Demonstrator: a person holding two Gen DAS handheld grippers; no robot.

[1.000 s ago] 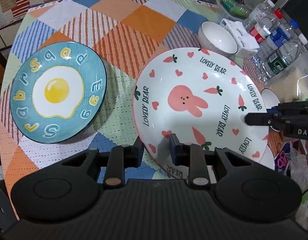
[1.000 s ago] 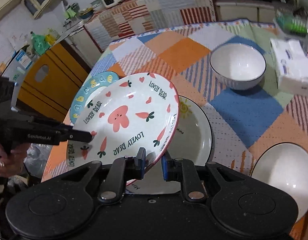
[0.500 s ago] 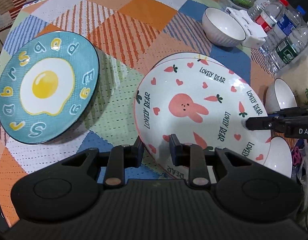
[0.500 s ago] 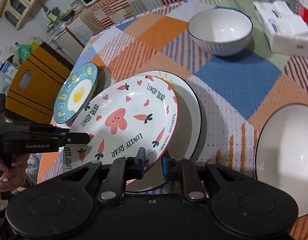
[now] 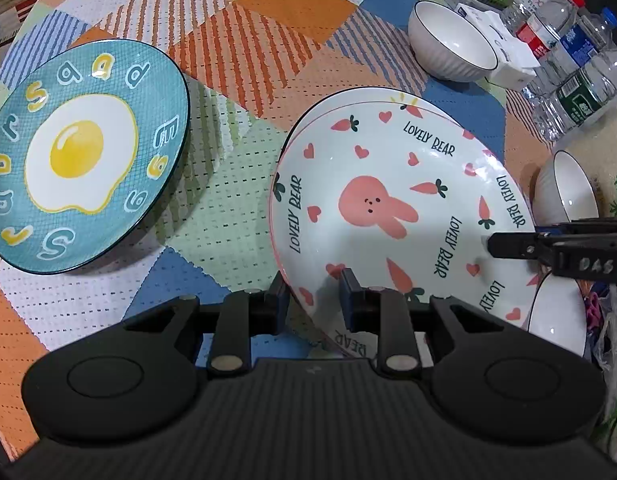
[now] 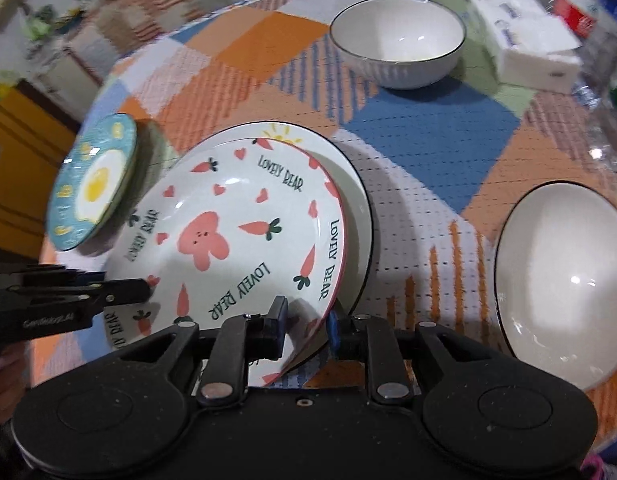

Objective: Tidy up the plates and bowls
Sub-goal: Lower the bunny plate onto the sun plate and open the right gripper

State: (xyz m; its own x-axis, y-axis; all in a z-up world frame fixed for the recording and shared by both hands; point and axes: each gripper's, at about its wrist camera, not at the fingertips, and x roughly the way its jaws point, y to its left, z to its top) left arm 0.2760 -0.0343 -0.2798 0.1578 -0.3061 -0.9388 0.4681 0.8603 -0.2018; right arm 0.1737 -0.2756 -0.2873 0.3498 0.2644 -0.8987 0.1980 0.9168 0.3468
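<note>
The white bunny plate [image 5: 388,208] [image 6: 228,240] lies on a white plate with a sun print [image 6: 350,184] on the patchwork cloth. My left gripper [image 5: 314,300] is shut on the bunny plate's near rim, one finger above and one below. In the right wrist view it reaches in from the left edge [image 6: 142,286]. My right gripper [image 6: 306,330] straddles the opposite rim. Its jaws are opening, and the rim sits loose between them. In the left wrist view it shows at the right [image 5: 494,244]. A teal fried-egg plate [image 5: 80,152] [image 6: 92,184] lies to the left.
A white ribbed bowl [image 5: 452,46] [image 6: 396,40] stands at the far side beside a tissue pack [image 6: 524,52]. A large white bowl [image 6: 560,304] sits close on the right. Water bottles [image 5: 568,60] crowd the far right corner. A yellow cabinet [image 6: 12,168] stands beyond the table.
Both grippers sank with the bunny plate, which went from tilted above the sun plate to resting on it. The right jaws have spread wider around the rim.
</note>
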